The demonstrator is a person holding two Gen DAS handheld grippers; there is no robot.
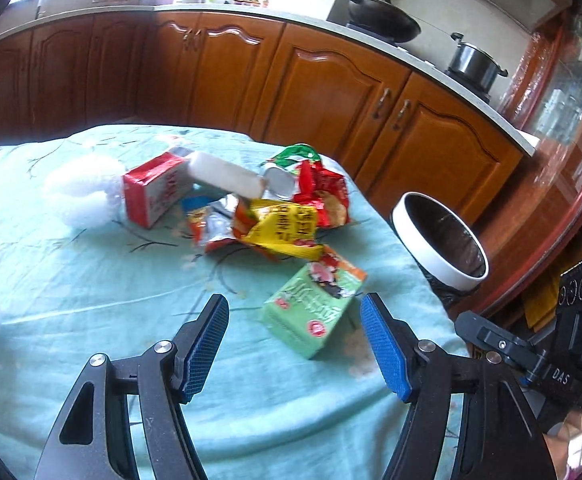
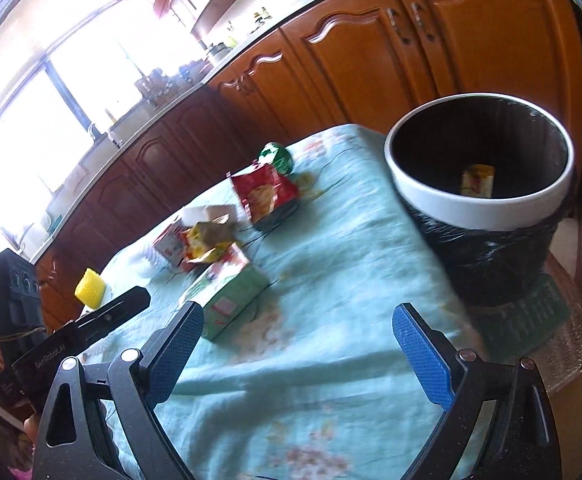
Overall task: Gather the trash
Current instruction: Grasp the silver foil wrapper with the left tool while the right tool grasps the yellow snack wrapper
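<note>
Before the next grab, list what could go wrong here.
1. The green carton lies nearest the open left tool, close to the table edge; a nudge could push it off.
2. The bin stands beside the table, not on it, so a short drop may miss.
3. The white bottle rests loosely on the wrapper pile and may roll if the pile shifts.
</note>
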